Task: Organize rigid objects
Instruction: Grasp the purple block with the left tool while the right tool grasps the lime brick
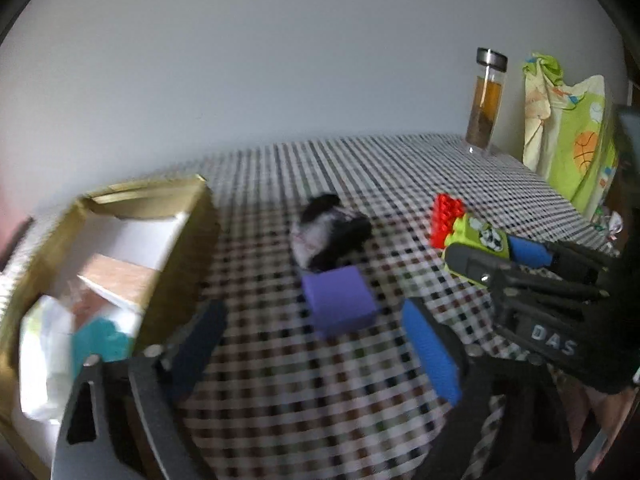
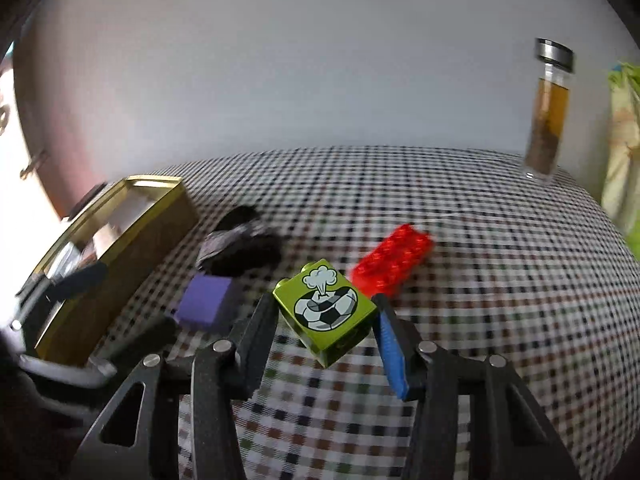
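Note:
My right gripper (image 2: 326,320) is shut on a lime green block (image 2: 326,314) with a football picture, held tilted above the checked tablecloth (image 2: 500,280); in the left wrist view the block (image 1: 480,238) shows at the right between that gripper's pads. A red studded brick (image 2: 392,264) lies just beyond it, also in the left wrist view (image 1: 446,218). A purple block (image 1: 338,300) lies on the cloth in front of my open, empty left gripper (image 1: 312,328); it also shows in the right wrist view (image 2: 206,300). A gold box (image 1: 120,264) stands at the left, holding several items.
A black and white soft object (image 1: 328,232) lies beyond the purple block. A glass bottle (image 1: 486,100) with amber liquid stands at the far right by the wall. A green printed bag (image 1: 572,132) hangs at the table's right edge.

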The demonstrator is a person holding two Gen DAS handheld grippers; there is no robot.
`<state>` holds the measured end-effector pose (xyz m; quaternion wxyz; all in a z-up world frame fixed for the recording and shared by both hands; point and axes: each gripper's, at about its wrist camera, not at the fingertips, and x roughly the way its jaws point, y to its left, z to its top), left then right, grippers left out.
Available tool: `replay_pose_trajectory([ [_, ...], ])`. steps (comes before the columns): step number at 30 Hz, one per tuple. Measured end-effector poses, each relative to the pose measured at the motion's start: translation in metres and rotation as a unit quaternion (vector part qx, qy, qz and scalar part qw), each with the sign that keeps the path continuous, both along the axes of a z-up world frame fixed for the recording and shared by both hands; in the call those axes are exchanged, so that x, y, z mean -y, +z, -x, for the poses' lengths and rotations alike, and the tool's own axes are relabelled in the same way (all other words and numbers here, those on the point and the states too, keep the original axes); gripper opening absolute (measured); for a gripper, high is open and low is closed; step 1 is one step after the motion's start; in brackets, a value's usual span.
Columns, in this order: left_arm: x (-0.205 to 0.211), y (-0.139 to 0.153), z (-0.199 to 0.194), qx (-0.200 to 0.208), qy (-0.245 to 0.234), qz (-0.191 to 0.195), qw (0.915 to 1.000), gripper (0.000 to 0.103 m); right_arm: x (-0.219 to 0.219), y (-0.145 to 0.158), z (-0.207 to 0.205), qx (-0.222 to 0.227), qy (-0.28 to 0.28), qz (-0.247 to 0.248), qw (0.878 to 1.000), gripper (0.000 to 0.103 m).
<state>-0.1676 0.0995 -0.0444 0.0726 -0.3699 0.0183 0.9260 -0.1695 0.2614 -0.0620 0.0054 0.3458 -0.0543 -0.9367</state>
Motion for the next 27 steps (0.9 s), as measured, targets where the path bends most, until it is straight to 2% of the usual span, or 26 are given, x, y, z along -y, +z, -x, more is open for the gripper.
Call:
replay_pose_trajectory([
  [5, -0.004, -0.012, 0.019, 0.041, 0.003, -0.010, 0.9991, 0.083, -0.004, 0.003, -0.004, -0.018, -0.026, 0.009, 0.999, 0.051],
  [9, -0.016, -0.017, 0.029, 0.052, 0.002, 0.003, 0.9987, 0.075, 0.002, 0.005, -0.003, -0.027, -0.030, 0.001, 0.999, 0.051],
  [11, -0.021, -0.021, 0.033, 0.062, -0.006, 0.011, 0.9980, 0.065, 0.003, 0.005, -0.002, -0.028, -0.030, -0.005, 0.999, 0.051],
  [12, -0.022, -0.023, 0.034, 0.069, -0.012, 0.011, 0.9975, 0.052, 0.004, 0.005, -0.002, -0.029, -0.029, -0.006, 0.999, 0.051],
  [13, -0.021, -0.023, 0.034, 0.068, -0.013, 0.007, 0.9975, 0.047, 0.003, 0.005, -0.002, -0.031, -0.029, -0.006, 0.999, 0.051],
  [16, -0.017, -0.021, 0.033, 0.066, -0.011, -0.010, 0.9977, 0.042, 0.001, 0.008, -0.005, -0.039, -0.026, -0.007, 0.999, 0.051],
  [20, -0.008, -0.014, 0.023, 0.039, 0.002, -0.020, 0.9991, 0.039, 0.002, 0.012, -0.016, -0.063, -0.021, -0.018, 0.998, 0.051],
  [27, -0.004, 0.006, -0.014, -0.052, 0.015, -0.001, 0.9985, 0.039, 0.008, 0.018, -0.025, -0.093, -0.013, -0.032, 0.995, 0.051],
])
